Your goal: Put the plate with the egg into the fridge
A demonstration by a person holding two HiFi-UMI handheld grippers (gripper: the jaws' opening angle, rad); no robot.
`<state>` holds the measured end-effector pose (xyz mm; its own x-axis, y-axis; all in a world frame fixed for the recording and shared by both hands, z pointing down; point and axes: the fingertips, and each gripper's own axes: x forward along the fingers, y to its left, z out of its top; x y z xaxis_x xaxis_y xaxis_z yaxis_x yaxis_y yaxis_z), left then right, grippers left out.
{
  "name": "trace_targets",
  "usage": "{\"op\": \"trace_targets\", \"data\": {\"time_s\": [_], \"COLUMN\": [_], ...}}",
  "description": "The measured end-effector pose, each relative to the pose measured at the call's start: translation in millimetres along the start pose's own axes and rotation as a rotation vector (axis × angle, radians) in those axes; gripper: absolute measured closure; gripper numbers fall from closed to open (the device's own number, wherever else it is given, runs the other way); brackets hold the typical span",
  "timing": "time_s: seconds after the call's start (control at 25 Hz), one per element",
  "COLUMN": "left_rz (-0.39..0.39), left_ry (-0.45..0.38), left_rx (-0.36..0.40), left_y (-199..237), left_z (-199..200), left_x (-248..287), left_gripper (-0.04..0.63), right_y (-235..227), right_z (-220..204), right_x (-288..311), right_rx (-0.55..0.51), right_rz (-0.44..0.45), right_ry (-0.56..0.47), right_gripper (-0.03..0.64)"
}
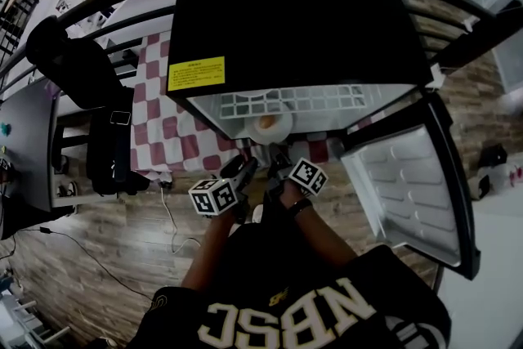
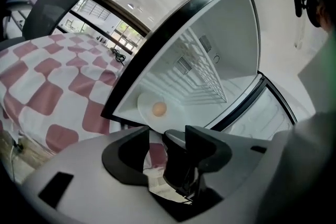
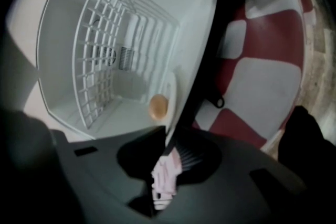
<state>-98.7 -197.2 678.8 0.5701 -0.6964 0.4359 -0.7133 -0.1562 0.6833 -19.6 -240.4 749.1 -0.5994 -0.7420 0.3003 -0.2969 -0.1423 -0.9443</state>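
The white plate (image 1: 276, 129) with a brown egg (image 1: 266, 123) on it lies at the front of the open black fridge (image 1: 294, 12), under its wire shelf (image 1: 286, 100). In the right gripper view the plate (image 3: 171, 97) shows edge-on, its near rim running between the jaws of my right gripper (image 3: 168, 147), which is shut on it; the egg (image 3: 158, 106) sits just beyond. My left gripper (image 2: 157, 144) hangs open a little before the fridge with nothing between its fingers. From there the plate (image 2: 144, 107) and egg (image 2: 158, 109) lie ahead inside.
The fridge door (image 1: 409, 184) swings open to the right. The fridge stands on a table with a red-and-white checked cloth (image 1: 163, 135). A black chair with a dark jacket (image 1: 82, 69) is at the left. A cable (image 1: 167, 217) lies on the wooden floor.
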Motion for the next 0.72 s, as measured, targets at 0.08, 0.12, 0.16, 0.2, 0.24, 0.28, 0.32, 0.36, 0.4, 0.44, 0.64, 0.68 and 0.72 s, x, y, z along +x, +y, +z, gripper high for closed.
{"op": "trace_targets", "data": {"time_s": [0.08,0.12,0.16,0.2,0.24,0.28,0.32,0.36,0.4,0.44,0.64,0.68,0.72], "left_rz": [0.002,0.002,0.002,0.003,0.004,0.005,0.007,0.010,0.014,0.019,0.038,0.041,0.043], "left_ry": [-0.004,-0.007,-0.010,-0.013,-0.016,-0.019,-0.022,-0.025,-0.030,-0.035,-0.052,-0.056,-0.062], "left_rx": [0.024,0.030,0.031,0.031,0.029,0.027,0.023,0.019,0.015,0.010,-0.022,-0.032,-0.043], "left_y": [-2.2,-2.8,-3.0,-3.0,-2.9,-2.6,-2.1,-1.1,0.3,2.0,9.6,10.8,12.0], "left_z": [3.0,4.7,6.5,8.2,9.8,11.3,12.7,14.1,15.6,17.1,20.0,20.7,21.9], "left_x": [-0.2,-0.2,-0.2,0.0,0.2,0.4,0.5,0.4,0.2,-0.1,-1.5,-2.8,-4.3], "left_gripper": [0.365,0.365,0.365,0.365,0.365,0.365,0.365,0.365,0.365,0.365,0.365,0.365,0.365], "right_y": [3.0,4.1,5.1,5.7,6.1,6.4,7.0,7.5,8.1,8.8,14.5,16.1,17.9], "right_z": [1.9,2.6,3.3,4.2,5.4,6.8,8.5,10.3,12.2,13.9,24.3,26.8,29.1], "right_x": [4.0,6.3,8.8,11.2,13.5,15.7,17.9,20.6,23.6,26.9,43.6,46.8,50.3], "right_rx": [-0.003,0.001,0.006,0.010,0.012,0.014,0.020,0.029,0.039,0.048,0.040,0.038,0.036], "right_rz": [-0.003,-0.007,-0.010,-0.013,-0.018,-0.023,-0.028,-0.031,-0.034,-0.037,-0.057,-0.061,-0.064], "right_ry": [-0.002,-0.003,-0.003,-0.002,-0.001,-0.001,-0.001,-0.003,-0.004,-0.005,0.000,-0.001,-0.001], "right_gripper": [0.560,0.563,0.563,0.566,0.566,0.566,0.566,0.566,0.568,0.568,0.568,0.568,0.568]}}
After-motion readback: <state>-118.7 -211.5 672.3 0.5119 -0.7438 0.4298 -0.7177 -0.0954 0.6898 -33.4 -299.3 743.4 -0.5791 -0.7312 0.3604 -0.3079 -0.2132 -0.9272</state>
